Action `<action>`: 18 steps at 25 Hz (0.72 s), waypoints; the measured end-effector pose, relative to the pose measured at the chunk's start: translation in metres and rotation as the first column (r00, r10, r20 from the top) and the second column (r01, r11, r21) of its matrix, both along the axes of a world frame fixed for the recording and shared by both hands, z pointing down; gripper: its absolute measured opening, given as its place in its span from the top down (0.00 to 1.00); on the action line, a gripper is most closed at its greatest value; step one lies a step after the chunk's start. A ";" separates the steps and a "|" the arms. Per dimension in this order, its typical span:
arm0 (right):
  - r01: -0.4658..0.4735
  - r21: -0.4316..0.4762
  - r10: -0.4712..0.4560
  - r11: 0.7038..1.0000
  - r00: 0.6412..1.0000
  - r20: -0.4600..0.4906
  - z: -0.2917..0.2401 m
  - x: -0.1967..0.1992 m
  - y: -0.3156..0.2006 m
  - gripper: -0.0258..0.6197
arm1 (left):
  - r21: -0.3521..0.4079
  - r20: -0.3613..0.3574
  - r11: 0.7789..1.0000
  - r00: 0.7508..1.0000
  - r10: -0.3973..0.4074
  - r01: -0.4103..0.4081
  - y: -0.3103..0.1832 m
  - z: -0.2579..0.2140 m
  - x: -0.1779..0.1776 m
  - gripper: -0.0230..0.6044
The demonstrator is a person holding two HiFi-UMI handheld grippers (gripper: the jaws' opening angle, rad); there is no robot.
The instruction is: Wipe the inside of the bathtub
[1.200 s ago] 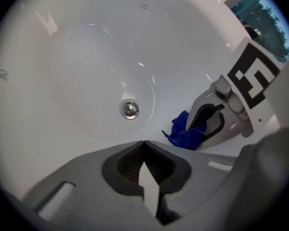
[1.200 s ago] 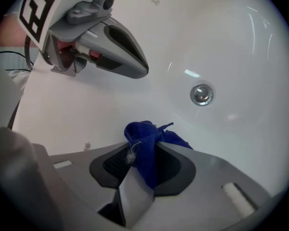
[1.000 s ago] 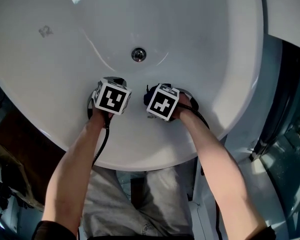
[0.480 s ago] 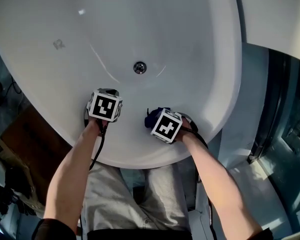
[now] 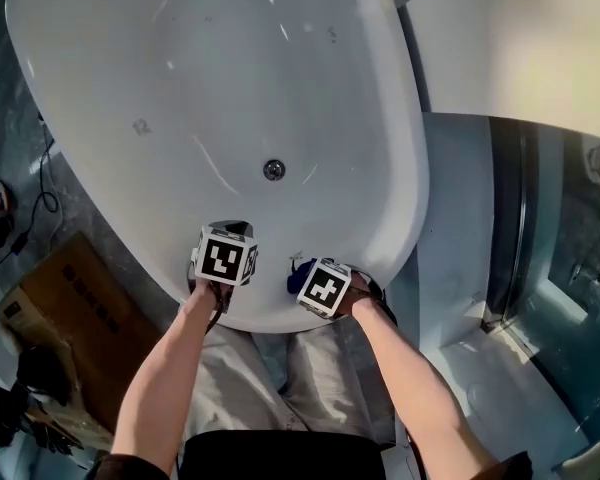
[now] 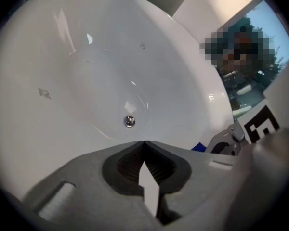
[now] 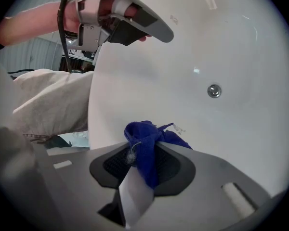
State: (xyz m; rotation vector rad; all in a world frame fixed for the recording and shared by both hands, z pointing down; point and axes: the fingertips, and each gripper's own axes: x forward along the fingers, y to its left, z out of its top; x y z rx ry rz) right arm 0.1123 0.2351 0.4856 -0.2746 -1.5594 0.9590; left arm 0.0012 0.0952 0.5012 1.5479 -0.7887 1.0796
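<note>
A white oval bathtub [image 5: 100, 48] fills the head view, with a round metal drain [image 5: 273, 169] in its floor. Both grippers hang over the tub's near rim. My right gripper [image 5: 298, 273] is shut on a blue cloth [image 7: 151, 143], which bunches out between its jaws; the cloth [image 5: 299, 269] shows beside the marker cube. My left gripper [image 5: 230, 230] is shut with nothing in it, its jaw tips meeting in the left gripper view [image 6: 144, 142]. The drain [image 6: 129, 121] lies ahead of it. The left gripper [image 7: 149, 30] also shows at the top of the right gripper view.
A brown cardboard box [image 5: 65, 308] and a black cable [image 5: 40, 203] lie on the dark floor left of the tub. A white surface [image 5: 520, 48] stands at the upper right, a glass panel [image 5: 570, 298] at the right. The person's light trousers [image 5: 270, 383] are below the rim.
The head camera has pulled back, so more of the tub shows. Both grippers have drawn back from near the drain toward the near rim. The right gripper keeps hold of the cloth.
</note>
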 end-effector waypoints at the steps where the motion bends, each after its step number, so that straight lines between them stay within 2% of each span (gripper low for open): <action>1: -0.007 0.001 0.007 1.000 1.000 -0.004 -0.006 0.000 0.003 0.77 | -0.003 -0.003 1.000 1.000 -0.005 0.005 0.004 -0.007 0.001 0.96; 4: -0.020 0.014 0.020 1.000 1.000 -0.018 -0.018 0.000 0.006 0.77 | -0.021 0.025 1.000 0.999 -0.021 0.021 0.015 -0.022 -0.007 0.96; 7: -0.012 0.011 0.013 1.000 0.997 -0.080 -0.034 0.012 0.017 0.77 | -0.037 0.048 0.999 0.999 -0.024 0.026 0.027 -0.041 -0.016 0.96; 10: -0.168 -0.071 0.173 0.983 0.983 0.062 -0.064 -0.030 0.020 0.77 | -0.010 0.063 1.000 0.998 -0.025 0.026 0.024 -0.069 -0.026 0.96; 14: -0.324 -0.085 0.325 0.942 0.946 0.003 -0.088 -0.035 0.011 0.77 | 0.063 0.048 0.996 0.997 -0.059 0.056 0.010 -0.109 -0.040 0.96; 18: -0.416 -0.043 0.417 0.908 0.908 0.034 -0.117 -0.051 -0.013 0.77 | 0.117 0.041 0.988 0.993 -0.107 0.101 -0.006 -0.145 -0.057 0.96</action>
